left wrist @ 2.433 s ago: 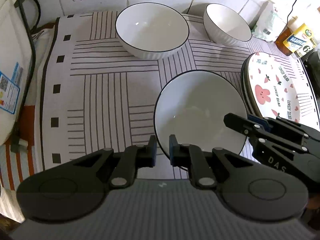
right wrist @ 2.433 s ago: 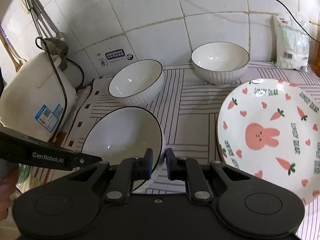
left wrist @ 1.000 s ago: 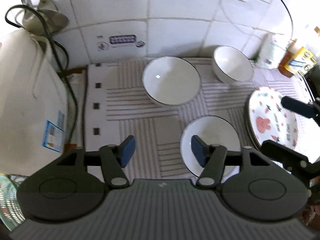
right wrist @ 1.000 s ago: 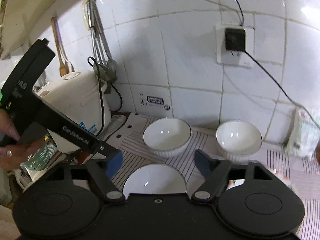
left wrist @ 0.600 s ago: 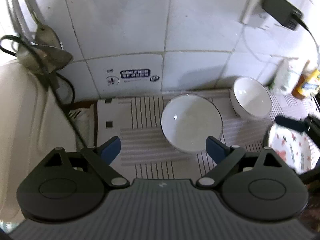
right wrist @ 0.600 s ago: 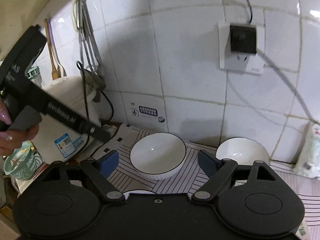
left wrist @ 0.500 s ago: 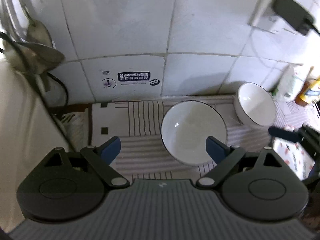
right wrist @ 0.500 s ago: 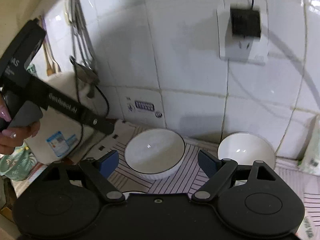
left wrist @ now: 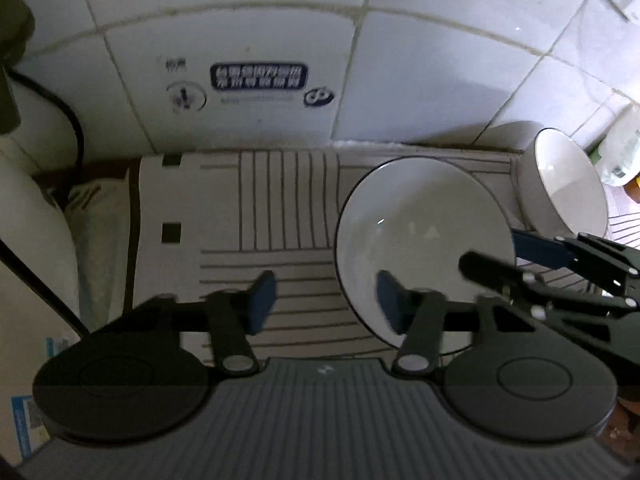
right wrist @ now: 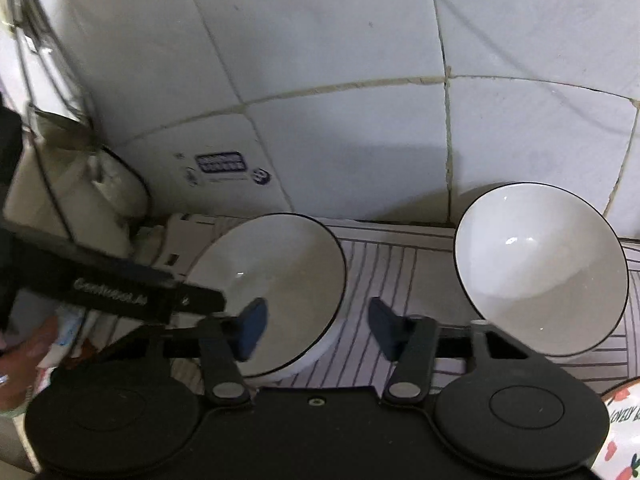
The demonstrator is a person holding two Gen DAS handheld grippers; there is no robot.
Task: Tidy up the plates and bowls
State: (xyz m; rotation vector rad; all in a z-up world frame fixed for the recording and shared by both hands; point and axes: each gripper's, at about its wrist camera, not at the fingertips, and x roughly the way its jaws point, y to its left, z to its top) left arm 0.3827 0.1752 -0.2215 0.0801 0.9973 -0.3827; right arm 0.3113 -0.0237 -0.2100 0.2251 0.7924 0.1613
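Note:
A white bowl with a dark rim (left wrist: 420, 240) (right wrist: 280, 264) stands on the striped mat (left wrist: 280, 200) by the tiled wall. My left gripper (left wrist: 326, 304) straddles its left rim, one pad over the mat and one over the bowl's inside. Its jaws are closing, with a gap on both sides of the rim. My right gripper (right wrist: 318, 328) straddles the right rim the same way and is closing too, pads clear of it. It also shows at the bowl's right edge (left wrist: 516, 256). A second white bowl (right wrist: 540, 272) (left wrist: 572, 184) stands to the right.
A white rice cooker (right wrist: 72, 200) with a black cord stands at the left. The tiled wall (left wrist: 400, 80) rises right behind the bowls. A carrot-print plate (right wrist: 616, 432) lies at the near right. A hand (right wrist: 24, 356) holds the left gripper's body.
Both grippers let go of the near bowl, rose, then came forward and down to the back-left bowl. Their wide-open jaws have narrowed around its rim.

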